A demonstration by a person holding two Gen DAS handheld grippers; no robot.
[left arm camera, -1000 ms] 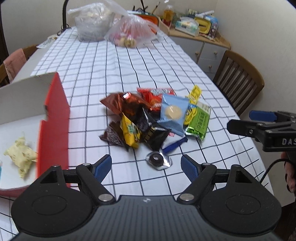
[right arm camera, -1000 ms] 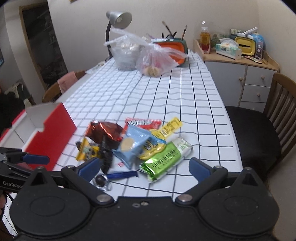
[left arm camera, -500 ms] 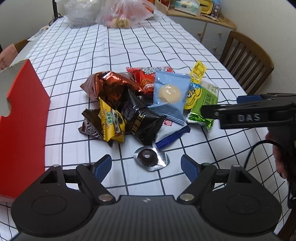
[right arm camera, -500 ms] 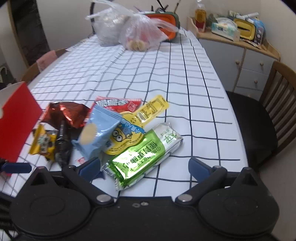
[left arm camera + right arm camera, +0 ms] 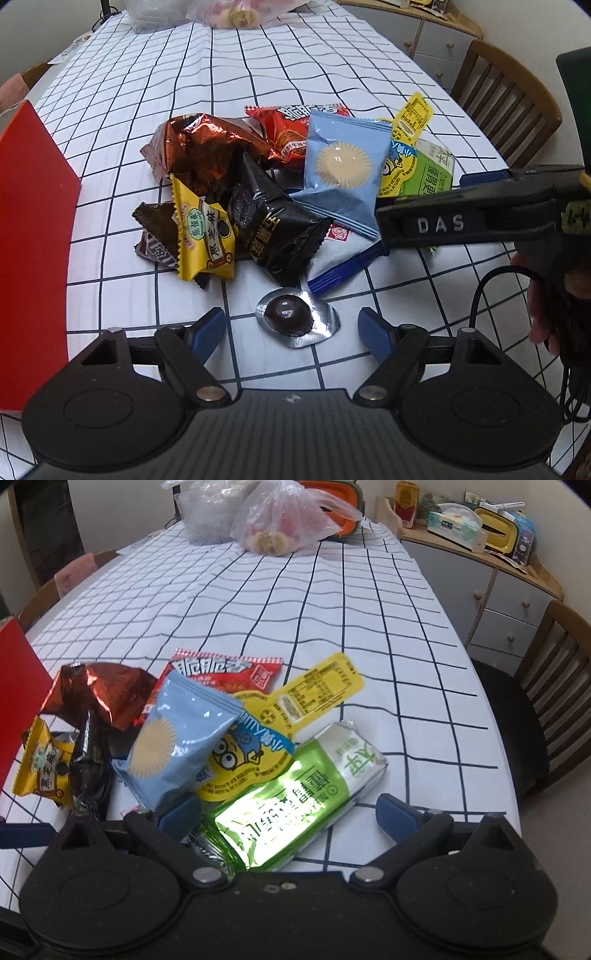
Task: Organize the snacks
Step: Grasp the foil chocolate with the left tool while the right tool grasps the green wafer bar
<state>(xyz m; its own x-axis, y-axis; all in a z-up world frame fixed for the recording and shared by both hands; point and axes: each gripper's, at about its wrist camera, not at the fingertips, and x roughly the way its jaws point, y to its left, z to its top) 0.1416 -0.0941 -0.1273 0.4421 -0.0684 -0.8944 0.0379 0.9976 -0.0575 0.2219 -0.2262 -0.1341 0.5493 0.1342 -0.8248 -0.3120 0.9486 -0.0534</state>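
A pile of snack packets lies on the checked tablecloth. My left gripper (image 5: pixel 291 328) is open, its fingers either side of a foil-wrapped chocolate (image 5: pixel 295 320). Behind it lie a yellow packet (image 5: pixel 203 236), a black packet (image 5: pixel 273 232), a brown foil bag (image 5: pixel 199 147) and a light blue packet (image 5: pixel 343 173). My right gripper (image 5: pixel 291 819) is open, its fingers either side of a green packet (image 5: pixel 295 805). It also shows in the left wrist view (image 5: pixel 461 218), over the pile's right side. A yellow Minions pouch (image 5: pixel 258 753) lies under the green packet.
A red box (image 5: pixel 33 229) stands at the left. Plastic bags (image 5: pixel 273 517) sit at the table's far end. A wooden chair (image 5: pixel 546 709) stands at the right table edge, with a sideboard (image 5: pixel 491 576) behind it.
Both grippers have moved forward and down toward the pile. The chocolate now sits between my left fingers and the green packet between my right fingers.
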